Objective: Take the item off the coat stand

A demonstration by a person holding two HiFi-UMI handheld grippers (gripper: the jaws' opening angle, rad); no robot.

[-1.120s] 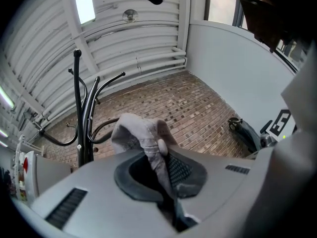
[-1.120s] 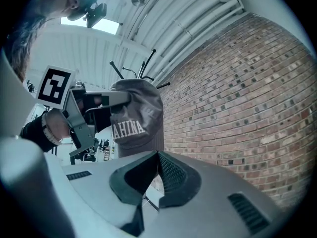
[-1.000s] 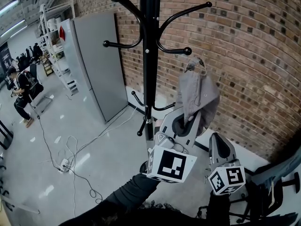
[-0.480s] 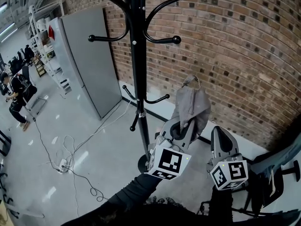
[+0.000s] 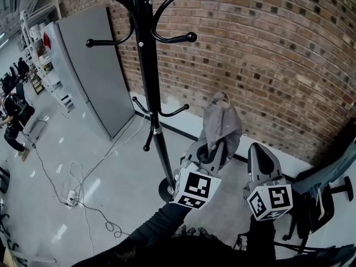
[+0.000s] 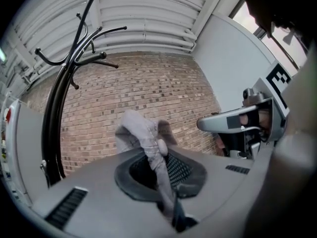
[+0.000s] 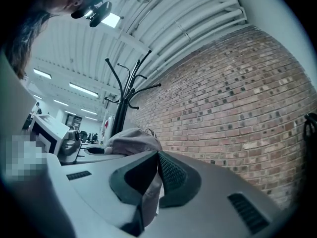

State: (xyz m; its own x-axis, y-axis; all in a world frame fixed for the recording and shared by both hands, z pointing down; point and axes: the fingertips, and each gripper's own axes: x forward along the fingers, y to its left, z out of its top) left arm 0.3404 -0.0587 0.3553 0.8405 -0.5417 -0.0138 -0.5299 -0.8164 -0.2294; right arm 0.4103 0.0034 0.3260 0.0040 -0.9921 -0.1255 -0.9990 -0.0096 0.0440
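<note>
Got the cap (image 5: 221,124) off the coat stand (image 5: 146,88)
The left gripper (image 5: 214,149) pinched it tight; I'd carry it clear of the hooks (image 5: 175,111) without loosening.

Big industrial workspace, lab or workshop type. Bare brick wall (image 5: 278,49), shiny grey floor (image 5: 119,191), tall grey cabinet (image 5: 89,77), metal shelves (image 5: 30,35) with stuff, cable (image 5: 86,168) and power strip (image 5: 71,196) loose on floor, office chair (image 5: 320,202), coat stand (image 5: 146,82), strip lights (image 7: 84,89) on a ribbed ceiling (image 7: 163,19), people (image 5: 12,121) at the far end.
</note>
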